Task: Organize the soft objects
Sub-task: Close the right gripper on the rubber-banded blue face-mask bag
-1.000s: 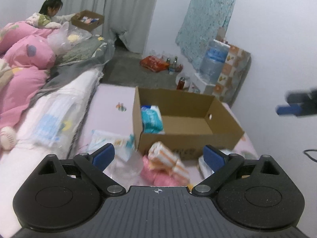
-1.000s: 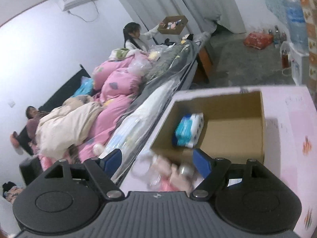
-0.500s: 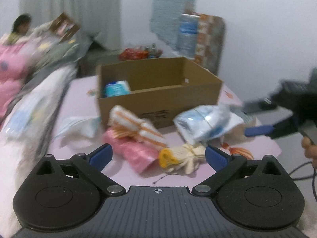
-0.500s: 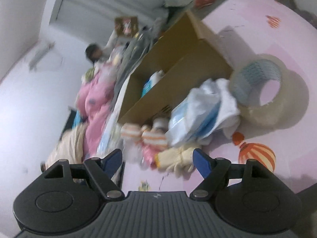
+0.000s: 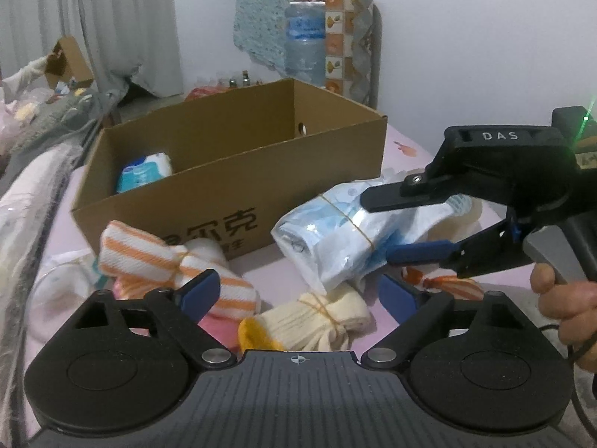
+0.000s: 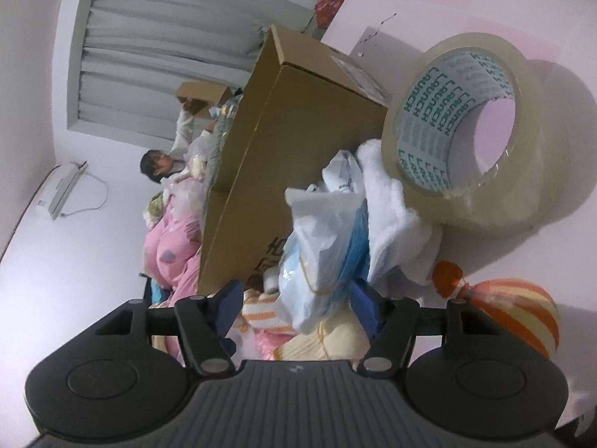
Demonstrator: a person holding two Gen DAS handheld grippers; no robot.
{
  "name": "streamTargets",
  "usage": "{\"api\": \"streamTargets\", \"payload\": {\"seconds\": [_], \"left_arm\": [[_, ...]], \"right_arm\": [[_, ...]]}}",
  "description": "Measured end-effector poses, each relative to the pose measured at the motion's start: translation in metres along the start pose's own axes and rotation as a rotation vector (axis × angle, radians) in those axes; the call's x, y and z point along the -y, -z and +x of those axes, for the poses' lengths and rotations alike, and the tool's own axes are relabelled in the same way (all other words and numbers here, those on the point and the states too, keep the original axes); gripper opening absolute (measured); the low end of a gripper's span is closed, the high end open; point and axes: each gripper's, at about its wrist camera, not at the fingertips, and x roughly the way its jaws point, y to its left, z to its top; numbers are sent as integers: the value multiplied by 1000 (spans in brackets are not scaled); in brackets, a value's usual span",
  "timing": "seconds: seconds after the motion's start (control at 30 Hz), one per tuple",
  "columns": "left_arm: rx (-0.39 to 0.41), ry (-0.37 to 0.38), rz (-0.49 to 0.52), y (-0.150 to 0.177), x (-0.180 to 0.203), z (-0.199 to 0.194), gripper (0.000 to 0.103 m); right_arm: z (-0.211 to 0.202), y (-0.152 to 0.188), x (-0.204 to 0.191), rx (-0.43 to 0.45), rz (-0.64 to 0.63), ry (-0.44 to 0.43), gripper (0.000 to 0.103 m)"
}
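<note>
The right gripper (image 5: 377, 224) straddled the banded blue-white bundle (image 5: 335, 235) — jaws wide, not yet pinching — beside the cardboard box (image 5: 231, 171); the left gripper (image 5: 298, 291) hung open, empty.

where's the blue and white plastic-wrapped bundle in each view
Left wrist: blue and white bundle right of centre, in front of the cardboard box, between the right tongs.
Right wrist: the bundle lower centre, reaching between the tongs.
Shared landmark: the cardboard box.
</note>
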Motion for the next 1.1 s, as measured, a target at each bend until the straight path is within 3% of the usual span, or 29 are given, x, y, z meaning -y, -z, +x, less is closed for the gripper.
{"api": "streamTargets", "payload": {"seconds": [0.23, 0.4, 0.57, 0.83, 1.1], "left_arm": [[-16, 63, 32, -5, 8, 24, 66], [-5, 72, 74, -6, 14, 30, 64], [-15, 29, 107, -8, 20, 38, 61], [-36, 59, 32, -12, 10, 47, 49], [-38, 91, -1, -14, 5, 50, 48]], "right_arm": [[9, -1, -2, 21, 6, 51, 55], [5, 3, -12, 36, -5, 40, 52], [5, 0, -19, 49, -21, 23, 52], [7, 0, -21, 67, -51, 99, 52], [12, -3, -25, 84, -40, 142, 52]]}}
